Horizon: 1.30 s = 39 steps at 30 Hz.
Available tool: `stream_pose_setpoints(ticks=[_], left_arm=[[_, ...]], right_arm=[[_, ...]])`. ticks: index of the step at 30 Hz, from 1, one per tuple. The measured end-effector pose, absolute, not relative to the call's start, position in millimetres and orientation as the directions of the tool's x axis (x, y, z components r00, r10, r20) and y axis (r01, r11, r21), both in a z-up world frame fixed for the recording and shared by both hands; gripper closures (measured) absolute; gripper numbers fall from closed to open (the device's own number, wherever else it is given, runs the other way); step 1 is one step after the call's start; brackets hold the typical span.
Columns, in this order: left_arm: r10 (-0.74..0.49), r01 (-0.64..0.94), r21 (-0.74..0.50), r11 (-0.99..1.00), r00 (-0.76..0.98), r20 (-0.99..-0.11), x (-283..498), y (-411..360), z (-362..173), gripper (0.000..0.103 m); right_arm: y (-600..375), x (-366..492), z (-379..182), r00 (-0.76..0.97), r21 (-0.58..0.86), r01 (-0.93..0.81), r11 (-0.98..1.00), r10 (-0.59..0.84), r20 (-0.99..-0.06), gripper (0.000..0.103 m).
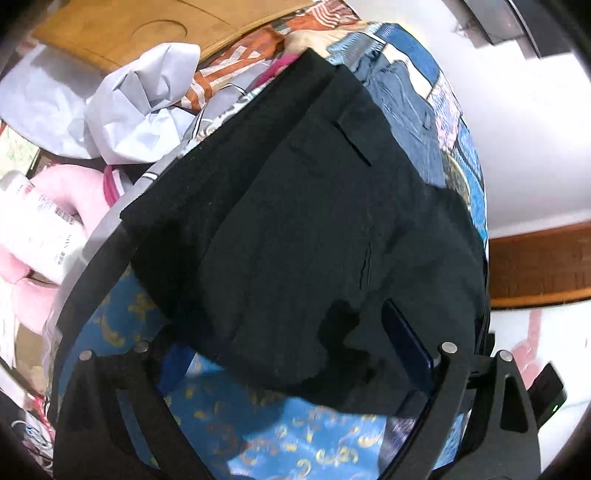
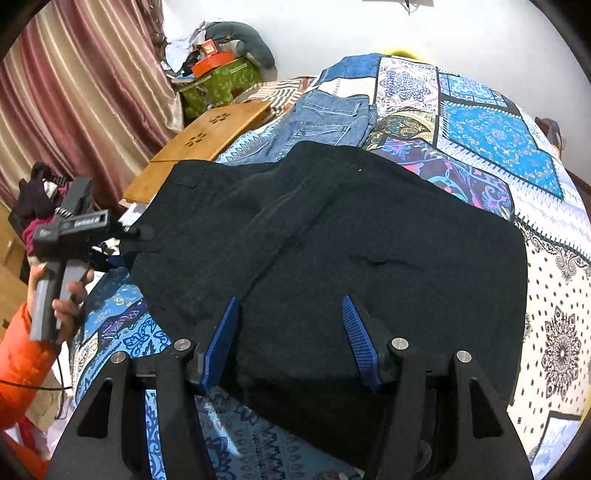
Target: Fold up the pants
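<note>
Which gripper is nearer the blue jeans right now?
Left. The left gripper is at the black pants' side edge, toward the blue jeans; the right gripper hovers at the near edge, farthest from them.

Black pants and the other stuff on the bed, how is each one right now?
Black pants: folded over, lying on the bed.
Blue jeans: crumpled, behind the black pants.
Left gripper: open, over the pants' edge.
Right gripper: open, above the pants.
Patterned bedspread: spread out.

Bedroom w/ plain white wall. Striped pink-red curtain at left. Bed under blue patchwork bedspread; wooden lap tray beside it. Green box piled w/ clutter in corner.
</note>
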State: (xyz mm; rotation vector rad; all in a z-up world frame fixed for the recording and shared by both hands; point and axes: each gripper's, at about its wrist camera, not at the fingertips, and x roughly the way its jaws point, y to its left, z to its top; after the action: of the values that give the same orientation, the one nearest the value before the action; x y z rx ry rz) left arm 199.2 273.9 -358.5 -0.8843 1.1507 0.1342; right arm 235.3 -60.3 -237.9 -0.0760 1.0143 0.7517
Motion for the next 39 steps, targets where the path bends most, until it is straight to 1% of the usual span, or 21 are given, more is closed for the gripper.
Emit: stream_pose_setpoints(ticks=[1, 2, 3, 4, 5, 6, 7, 9, 12, 13, 17, 23, 25, 30, 35, 39], left_arm=[[-0.325, -0.513, -0.532, 0.674, 0.441, -0.837, 203, 274, -358, 0.010], [-0.304, -0.513, -0.513, 0.688, 0.438, -0.846, 205, 274, -357, 0.018], [-0.273, -0.523, -0.484, 0.702, 0.430, -0.860, 207, 273, -357, 0.029], [-0.231, -0.536, -0.442, 0.719, 0.415, -0.880, 208, 272, -357, 0.036], [-0.191, -0.540, -0.401, 0.740, 0.403, -0.895, 210, 271, -356, 0.052], [-0.157, -0.535, -0.374, 0.758, 0.406, -0.900, 210, 269, -353, 0.057], [-0.150, -0.534, -0.369, 0.761, 0.409, -0.900, 210, 268, -352, 0.059], [-0.123, -0.520, -0.345, 0.781, 0.414, -0.902, 210, 263, -348, 0.072], [-0.038, -0.473, -0.253, 0.844, 0.418, -0.908, 213, 244, -330, 0.083], [-0.013, -0.452, -0.226, 0.863, 0.426, -0.904, 214, 236, -319, 0.084], [-0.001, -0.384, -0.227, 0.895, 0.508, -0.861, 216, 222, -278, 0.087], [-0.061, -0.259, -0.277, 0.926, 0.619, -0.783, 216, 188, -210, 0.088], [-0.069, -0.210, -0.268, 0.940, 0.653, -0.754, 221, 169, -188, 0.089], [-0.085, -0.112, -0.229, 0.967, 0.708, -0.701, 230, 124, -153, 0.090], [-0.128, -0.032, -0.217, 0.976, 0.719, -0.683, 248, 81, -130, 0.091], [-0.184, 0.059, -0.202, 0.978, 0.709, -0.680, 264, 40, -118, 0.091]], right_arm=[[-60, 235, -238, 0.304, 0.276, -0.601, 0.751, 0.533, -0.790, 0.048], [-60, 235, -238, 0.303, 0.276, -0.601, 0.750, 0.534, -0.789, 0.048], [-60, 235, -238, 0.303, 0.279, -0.601, 0.749, 0.536, -0.788, 0.048], [-60, 234, -238, 0.303, 0.283, -0.599, 0.749, 0.539, -0.786, 0.048], [-61, 234, -238, 0.303, 0.286, -0.598, 0.748, 0.542, -0.784, 0.048], [-61, 234, -238, 0.303, 0.288, -0.598, 0.748, 0.543, -0.783, 0.048], [-61, 235, -238, 0.302, 0.291, -0.598, 0.747, 0.546, -0.781, 0.048], [-62, 235, -238, 0.301, 0.299, -0.593, 0.748, 0.550, -0.779, 0.048], [-66, 237, -235, 0.299, 0.319, -0.573, 0.755, 0.556, -0.776, 0.048], [-68, 238, -234, 0.302, 0.322, -0.567, 0.758, 0.555, -0.775, 0.048], [-93, 238, -225, 0.353, 0.339, -0.510, 0.791, 0.552, -0.756, 0.048], [-152, 232, -217, 0.439, 0.344, -0.395, 0.852, 0.504, -0.744, 0.048], [-169, 229, -218, 0.463, 0.335, -0.360, 0.871, 0.479, -0.746, 0.048], [-216, 223, -224, 0.504, 0.324, -0.266, 0.908, 0.418, -0.756, 0.048], [-245, 230, -247, 0.509, 0.316, -0.198, 0.928, 0.373, -0.776, 0.048], [-247, 235, -265, 0.470, 0.354, -0.205, 0.913, 0.409, -0.782, 0.048]])
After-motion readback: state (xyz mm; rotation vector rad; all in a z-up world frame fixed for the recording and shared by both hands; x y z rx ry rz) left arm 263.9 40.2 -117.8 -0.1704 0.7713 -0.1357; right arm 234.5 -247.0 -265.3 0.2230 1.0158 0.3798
